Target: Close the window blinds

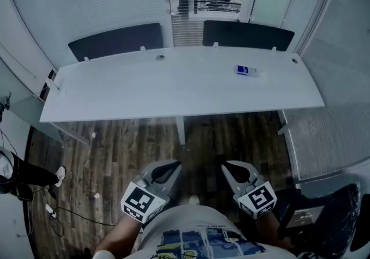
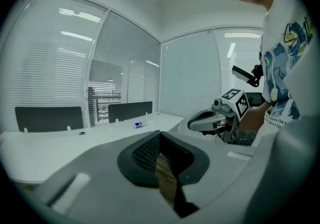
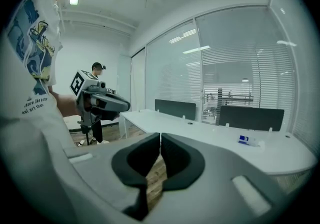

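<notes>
Looking down in the head view, the white desk stands between the person and the window blinds, which hang just beyond its far edge. The middle strip of slats lets the room behind show through, so the closing looks not yet begun. The left gripper and right gripper hover on the near side of the desk, over the wooden floor, well apart from the blinds. A small blue-and-white item lies on the desk near its far right corner. In the left gripper view the jaws are pressed together with nothing between them, and the see-through slats appear past the desk's far edge. In the right gripper view the jaws likewise meet on nothing, pointing across the desk toward that same open strip. By my judgement the whole task remains: reaching past the desk to the blinds' control, which I cannot pick out here, and working it.
</notes>
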The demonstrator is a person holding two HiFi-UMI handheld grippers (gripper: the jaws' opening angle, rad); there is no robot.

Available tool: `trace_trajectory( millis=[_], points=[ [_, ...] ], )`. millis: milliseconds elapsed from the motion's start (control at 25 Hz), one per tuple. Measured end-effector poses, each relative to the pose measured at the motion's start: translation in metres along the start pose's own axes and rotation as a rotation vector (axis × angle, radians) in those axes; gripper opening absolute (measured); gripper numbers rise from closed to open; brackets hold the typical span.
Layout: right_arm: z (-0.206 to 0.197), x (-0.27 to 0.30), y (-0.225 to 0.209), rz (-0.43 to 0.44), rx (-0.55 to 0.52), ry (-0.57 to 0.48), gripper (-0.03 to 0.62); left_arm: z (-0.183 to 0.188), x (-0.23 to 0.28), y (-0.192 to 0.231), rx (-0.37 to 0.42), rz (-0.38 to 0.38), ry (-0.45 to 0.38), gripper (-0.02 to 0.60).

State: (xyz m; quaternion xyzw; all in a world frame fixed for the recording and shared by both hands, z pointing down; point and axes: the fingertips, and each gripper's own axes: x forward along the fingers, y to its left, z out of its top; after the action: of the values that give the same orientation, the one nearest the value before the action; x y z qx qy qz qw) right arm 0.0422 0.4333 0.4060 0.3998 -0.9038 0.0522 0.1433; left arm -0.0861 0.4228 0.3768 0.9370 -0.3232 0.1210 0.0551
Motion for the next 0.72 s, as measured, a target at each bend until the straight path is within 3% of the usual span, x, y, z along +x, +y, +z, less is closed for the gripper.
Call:
trace_trajectory(
  millis=[360, 720],
  points=[
    [0.002, 0.018, -0.027, 0.018, 0.026, -0.011, 0.017, -0.007, 0.022, 0.014, -0.013, 0.012, 0.032, 0.003],
    [0.016, 0.068, -0.058, -0.021, 0.011, 0.007, 0.017, -0.003, 0.057, 0.08, -0.005, -0.014, -0.001, 0.003]
  ],
)
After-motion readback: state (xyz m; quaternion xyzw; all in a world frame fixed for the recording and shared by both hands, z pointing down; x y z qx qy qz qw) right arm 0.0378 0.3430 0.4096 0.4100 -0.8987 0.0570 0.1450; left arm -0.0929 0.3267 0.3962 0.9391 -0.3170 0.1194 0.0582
